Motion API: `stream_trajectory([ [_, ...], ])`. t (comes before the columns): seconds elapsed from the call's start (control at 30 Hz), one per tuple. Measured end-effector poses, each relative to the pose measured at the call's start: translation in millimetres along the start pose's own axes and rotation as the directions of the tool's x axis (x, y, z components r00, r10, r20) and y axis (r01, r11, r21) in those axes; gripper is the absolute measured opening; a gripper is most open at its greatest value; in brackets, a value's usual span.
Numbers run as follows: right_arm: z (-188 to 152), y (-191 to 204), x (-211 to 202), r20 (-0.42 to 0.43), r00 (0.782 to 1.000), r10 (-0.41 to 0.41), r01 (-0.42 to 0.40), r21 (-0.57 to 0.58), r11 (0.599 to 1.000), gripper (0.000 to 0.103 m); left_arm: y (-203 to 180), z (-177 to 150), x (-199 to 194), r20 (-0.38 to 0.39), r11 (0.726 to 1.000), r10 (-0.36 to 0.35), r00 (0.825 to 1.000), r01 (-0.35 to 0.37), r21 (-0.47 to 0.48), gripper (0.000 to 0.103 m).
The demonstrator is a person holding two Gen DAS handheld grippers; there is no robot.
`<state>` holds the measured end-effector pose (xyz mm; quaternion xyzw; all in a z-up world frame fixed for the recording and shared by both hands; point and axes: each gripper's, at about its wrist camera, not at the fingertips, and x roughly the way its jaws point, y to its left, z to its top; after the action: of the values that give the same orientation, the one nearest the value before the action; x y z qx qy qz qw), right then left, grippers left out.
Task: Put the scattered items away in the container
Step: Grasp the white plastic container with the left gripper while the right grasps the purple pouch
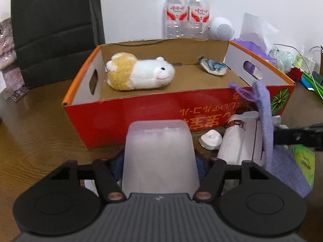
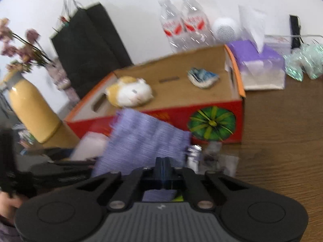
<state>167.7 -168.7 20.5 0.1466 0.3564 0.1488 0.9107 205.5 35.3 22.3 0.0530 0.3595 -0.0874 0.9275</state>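
Note:
A red and orange cardboard box [image 1: 141, 111] stands open on the wooden table; it also shows in the right wrist view [image 2: 218, 109]. Inside lie a white and tan plush toy [image 1: 139, 72] [image 2: 129, 92] and a crumpled blue and white packet [image 1: 212, 65] [image 2: 202, 76]. My left gripper [image 1: 159, 161] is shut on a translucent plastic container [image 1: 159, 153], held just in front of the box. My right gripper [image 2: 164, 173] is shut on a purple cloth [image 2: 145, 141], held up beside the box front; the cloth also hangs in the left wrist view [image 1: 264, 117].
Two water bottles [image 1: 186, 12], a white round speaker [image 1: 222, 28] and a purple tissue box [image 2: 260, 64] stand behind the box. A yellow bottle [image 2: 34, 109] and black bag [image 2: 88, 46] stand at the left. A white bottle [image 1: 234, 141], a white lump [image 1: 210, 139] and a green packet [image 1: 304, 161] lie near the box front.

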Motion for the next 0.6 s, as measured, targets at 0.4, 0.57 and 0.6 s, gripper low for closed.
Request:
stream_trajectory([
  [0.4, 9.4, -24.6, 18.6, -0.026, 1.0, 0.002, 0.001, 0.104, 0.995, 0.044, 24.0, 30.2, -87.0, 0.254, 0.997, 0.032, 0.967, -0.015, -0.071, 0.066],
  [0.57, 8.1, -8.1, 15.8, 0.013, 1.0, -0.024, 0.023, 0.018, 1.0, 0.0, 34.1, 27.4, -90.3, 0.262, 0.995, 0.035, 0.965, -0.009, -0.1, 0.066],
  [0.6, 9.2, -7.6, 8.7, 0.03, 1.0, 0.0, -0.001, 0.031, 1.0, 0.0, 34.7, 26.3, -92.6, 0.265, 0.995, 0.034, 0.964, -0.008, -0.101, 0.066],
])
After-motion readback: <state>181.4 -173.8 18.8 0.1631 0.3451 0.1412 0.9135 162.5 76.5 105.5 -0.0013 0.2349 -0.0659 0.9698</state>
